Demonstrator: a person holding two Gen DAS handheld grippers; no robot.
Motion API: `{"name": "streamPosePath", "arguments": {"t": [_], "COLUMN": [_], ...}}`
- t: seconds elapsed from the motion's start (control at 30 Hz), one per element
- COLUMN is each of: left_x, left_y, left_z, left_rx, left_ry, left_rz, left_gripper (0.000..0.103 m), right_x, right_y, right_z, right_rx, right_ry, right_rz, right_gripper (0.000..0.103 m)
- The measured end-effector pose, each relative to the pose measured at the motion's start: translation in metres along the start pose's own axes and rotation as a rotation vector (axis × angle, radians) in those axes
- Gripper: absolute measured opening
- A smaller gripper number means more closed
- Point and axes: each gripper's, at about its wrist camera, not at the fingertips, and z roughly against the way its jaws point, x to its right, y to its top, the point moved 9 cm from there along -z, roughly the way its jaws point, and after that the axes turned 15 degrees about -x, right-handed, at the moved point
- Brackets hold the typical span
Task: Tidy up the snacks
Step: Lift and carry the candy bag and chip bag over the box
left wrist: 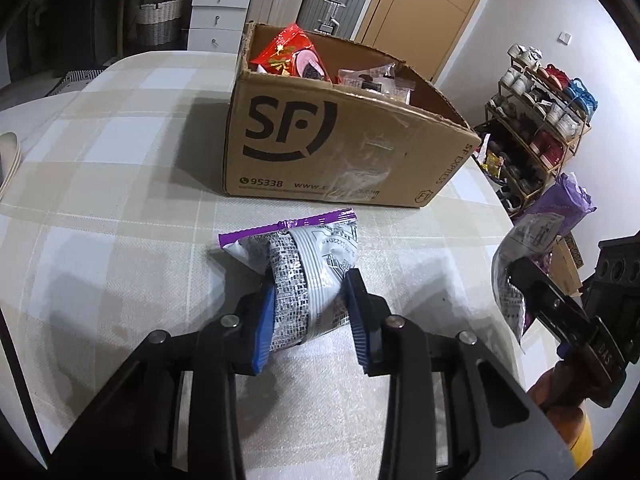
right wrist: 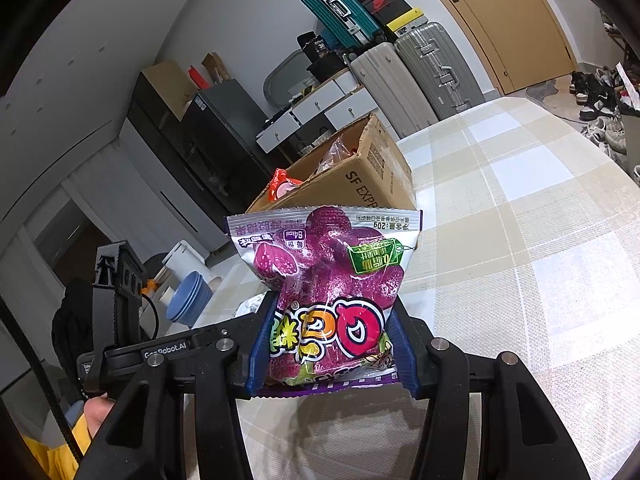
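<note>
Checked cloth covers the table point(left wrist: 120, 184) in a lived-in room with suitcases point(right wrist: 424, 68) and a shoe rack point(left wrist: 536, 132) along the walls. Ahead of both claws stands an open cardboard SF box point(left wrist: 340, 144), and some snacks already lie inside it: a red packet point(left wrist: 286, 54) and a few clear-wrapped ones point(left wrist: 376, 78).

The left gripper point(left wrist: 310, 300) pinches a silver and purple snack pouch point(left wrist: 308, 268) between its blue pads; the pouch seems to be just above the cloth, a short way in front of the box. The right gripper point(right wrist: 332, 340) is closed on a purple gummy packet point(right wrist: 328, 280) and holds it in the air, to the right of the left claw and near the box.

So I judge the task partly done: several snacks are stored, and these two packets are gripped but not yet in the box. No other loose snack shows on the table, as far as I can see.
</note>
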Motion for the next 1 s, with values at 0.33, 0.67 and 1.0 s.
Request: {"name": "streamPosePath", "arguments": {"t": [0.33, 0.67, 1.0], "left_x": [-0.005, -0.010, -0.003], "left_y": [-0.012, -0.022, -0.028], "left_z": [0.010, 0.010, 0.049], "left_rx": [-0.020, -0.038, 0.026], "left_ry": [-0.053, -0.064, -0.062], "left_rz": [-0.003, -0.009, -0.064], "left_gripper": [0.028, 0.027, 0.027], "right_x": [0.001, 0.000, -0.006], "right_y": [0.000, 0.000, -0.001], "right_z": [0.000, 0.000, 0.001], "right_rx": [0.005, 0.006, 0.007], "right_ry": [-0.002, 0.000, -0.007], "right_rz": [-0.008, -0.007, 0.026], "right_gripper": [0.052, 0.052, 0.052]}}
